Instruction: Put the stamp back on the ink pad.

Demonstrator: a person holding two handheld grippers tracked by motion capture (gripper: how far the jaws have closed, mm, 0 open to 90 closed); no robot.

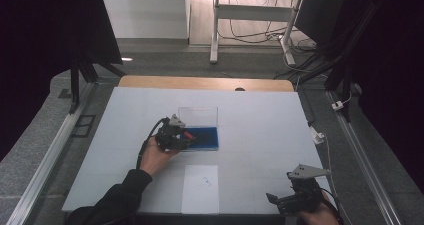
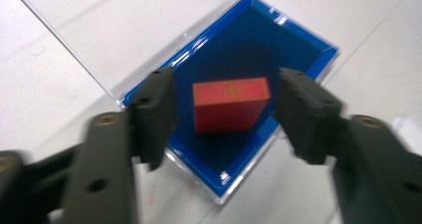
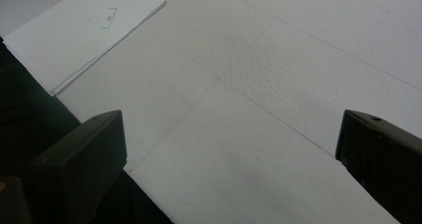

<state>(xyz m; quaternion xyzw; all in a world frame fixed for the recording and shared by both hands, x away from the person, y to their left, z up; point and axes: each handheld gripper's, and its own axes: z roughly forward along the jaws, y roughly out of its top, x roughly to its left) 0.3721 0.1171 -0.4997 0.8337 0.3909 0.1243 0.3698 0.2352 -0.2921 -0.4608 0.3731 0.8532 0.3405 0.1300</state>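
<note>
a white table (image 1: 260, 120) spreads across the high view, its far edge at twelve o'clock and the person's side at six. just left of its centre sits a clear case with a blue lining (image 1: 202, 135), its transparent lid (image 1: 198, 116) standing open on the twelve o'clock side. at six o'clock from the case, well apart and near the table's near edge, lies a sheet of white paper (image 1: 201, 189) with a small printed mark.

a dark sleeve (image 1: 117, 197) comes in from seven o'clock, and the left hand (image 1: 154, 159) holds the left gripper (image 1: 181, 135) at the case's nine o'clock edge. in the left gripper view its jaws stand wide apart, holding nothing, one on each side of a small red box (image 2: 230, 103) with a faint gold mark on top; there is a gap between the box and each jaw. the box lies in the blue lining, towards the near end of the case.

the right gripper (image 1: 280, 201) is at the table's five o'clock corner. in the right gripper view its jaws are spread wide, empty, over bare table, with the paper at eleven o'clock.
</note>
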